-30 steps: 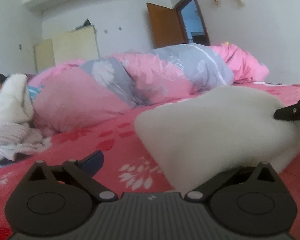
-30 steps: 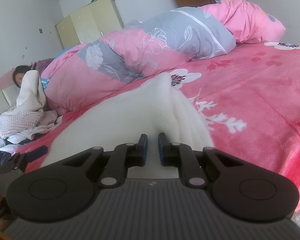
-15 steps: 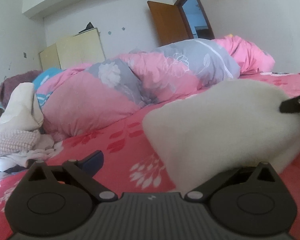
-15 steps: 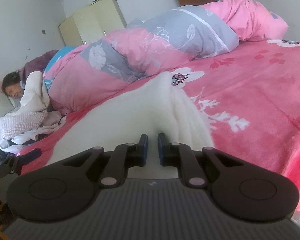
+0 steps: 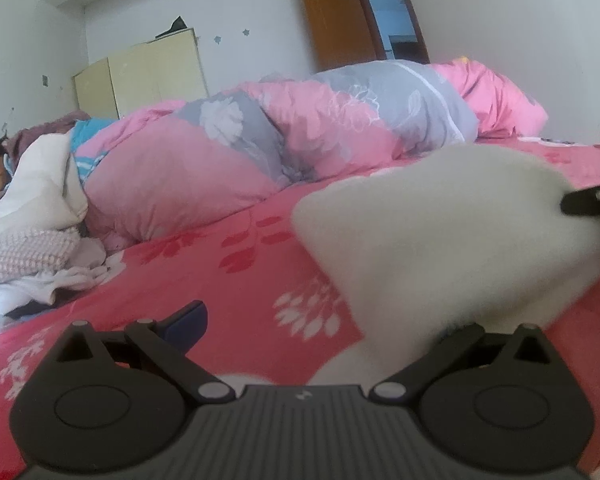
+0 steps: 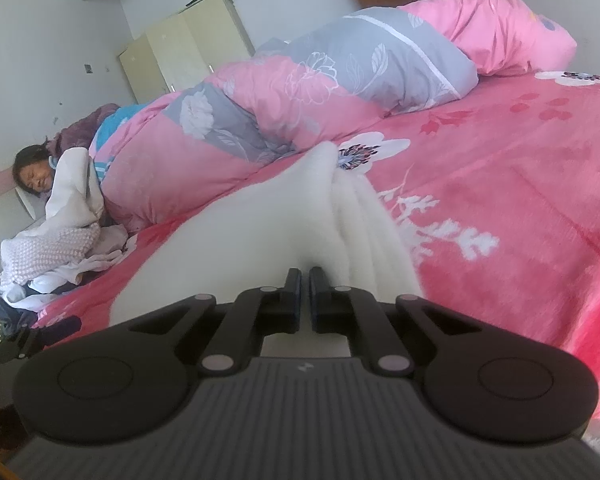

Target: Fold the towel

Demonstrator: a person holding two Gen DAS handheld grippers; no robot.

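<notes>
On the pink floral bed, the right gripper has its jaws clenched on the fluffy white towel while the left gripper gapes, its far finger hidden behind the cloth; judged mid-fold, the held edge needs carrying across.

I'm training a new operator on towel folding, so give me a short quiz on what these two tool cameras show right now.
1. True or false: the right tool is shut on the white towel.
2. How do the jaws of the left tool stand? A: wide apart. B: pressed together. C: out of view.
3. What surface lies under the towel?

Key
1. True: its fingers pinch a bunched edge of the cloth.
2. A.
3. A pink flowered bedspread.
</notes>
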